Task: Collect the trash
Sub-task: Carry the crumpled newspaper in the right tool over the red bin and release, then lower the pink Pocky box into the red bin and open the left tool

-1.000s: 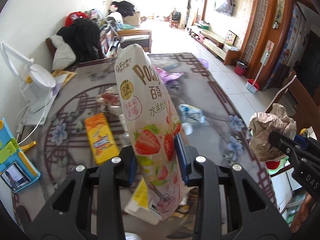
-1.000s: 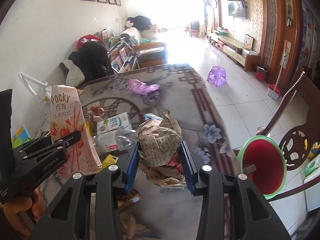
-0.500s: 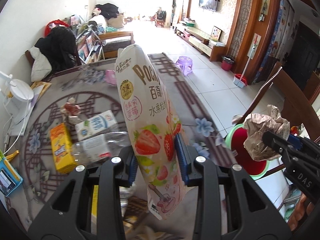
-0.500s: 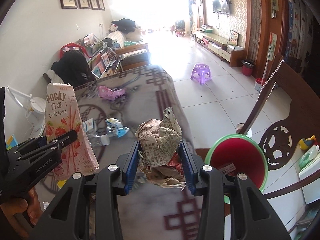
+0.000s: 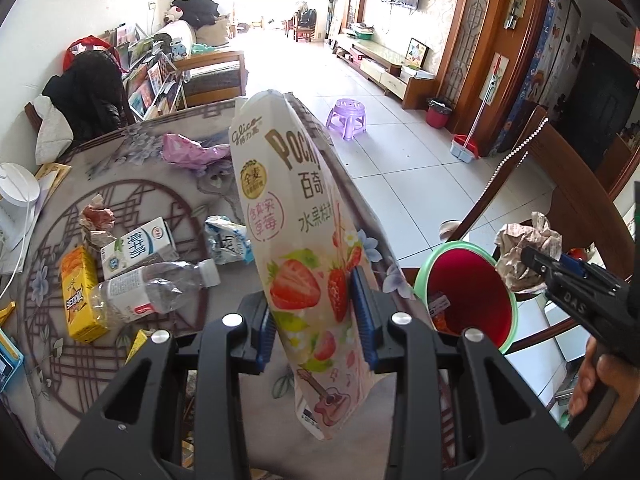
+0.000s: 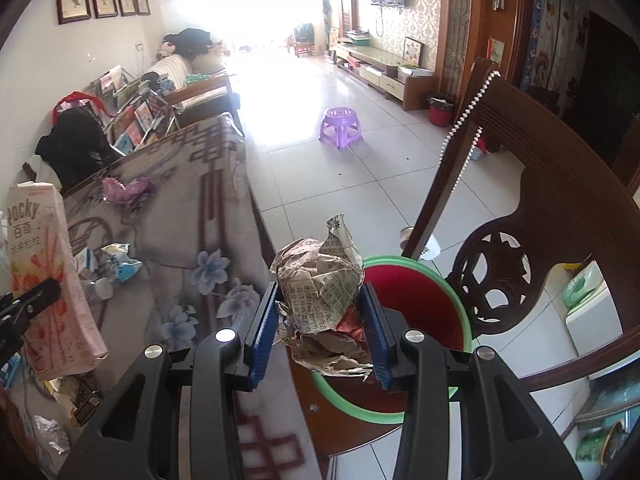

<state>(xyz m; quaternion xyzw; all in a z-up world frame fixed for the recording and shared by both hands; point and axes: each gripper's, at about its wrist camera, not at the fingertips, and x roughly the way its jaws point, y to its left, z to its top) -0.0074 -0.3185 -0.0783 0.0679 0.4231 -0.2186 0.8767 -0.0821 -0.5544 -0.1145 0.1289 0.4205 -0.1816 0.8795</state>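
My left gripper (image 5: 314,312) is shut on a tall strawberry Pocky box (image 5: 296,240), held upright over the table's right edge. The same Pocky box (image 6: 40,276) shows at the left of the right wrist view. My right gripper (image 6: 320,332) is shut on a crumpled newspaper ball (image 6: 320,284), hanging directly above the green-rimmed red trash bin (image 6: 416,304). In the left wrist view that paper ball (image 5: 520,252) hovers just right of the bin (image 5: 464,292), which holds some scraps. A person's hand (image 5: 600,376) holds the right gripper.
On the patterned table (image 5: 120,184) lie a plastic bottle (image 5: 152,292), a milk carton (image 5: 136,248), a yellow box (image 5: 80,300), a blue-white wrapper (image 5: 228,240) and a pink bag (image 5: 192,152). A wooden chair (image 6: 540,220) stands right of the bin; a purple stool (image 6: 340,124) is on the floor.
Both grippers have moved right, from over the table toward its edge. The paper ball now hangs over the bin's mouth, and the Pocky box is close beside the bin.
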